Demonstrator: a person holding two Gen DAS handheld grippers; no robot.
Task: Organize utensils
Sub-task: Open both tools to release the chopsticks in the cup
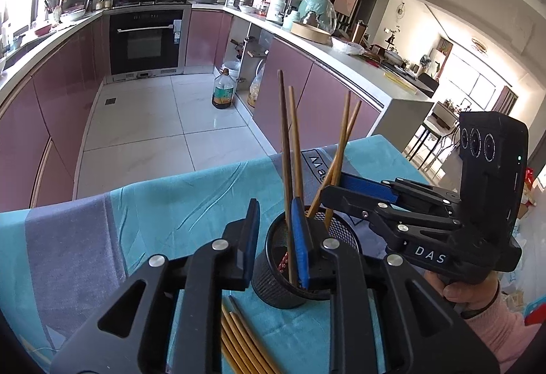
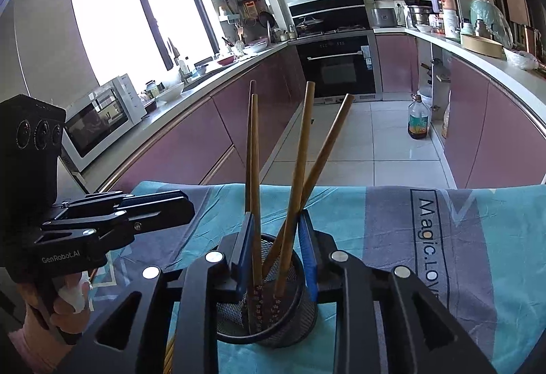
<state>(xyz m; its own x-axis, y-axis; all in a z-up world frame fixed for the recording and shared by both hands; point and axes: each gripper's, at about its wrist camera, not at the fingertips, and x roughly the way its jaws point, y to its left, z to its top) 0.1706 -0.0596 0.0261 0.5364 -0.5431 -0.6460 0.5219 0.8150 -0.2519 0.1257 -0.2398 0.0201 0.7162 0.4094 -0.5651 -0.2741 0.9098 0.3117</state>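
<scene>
Past my working surface I see a blue and grey cloth (image 2: 392,213) printed with lettering. Beyond it runs a white tiled floor (image 1: 143,114) lined with pink cabinets (image 2: 494,131). A black oven (image 1: 146,41) sits at the far end. An oil bottle (image 1: 224,91) stands on the floor beside an open cupboard. A white microwave (image 2: 99,118) rests on the side counter (image 2: 191,101) under a bright window (image 2: 136,19).

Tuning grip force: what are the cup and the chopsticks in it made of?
Cup: black wire mesh, likely metal; you can see through the fine grid, with a solid rim band. Chopsticks: wood or bamboo by look, matte brown, with dark patterned lower ends.
</scene>
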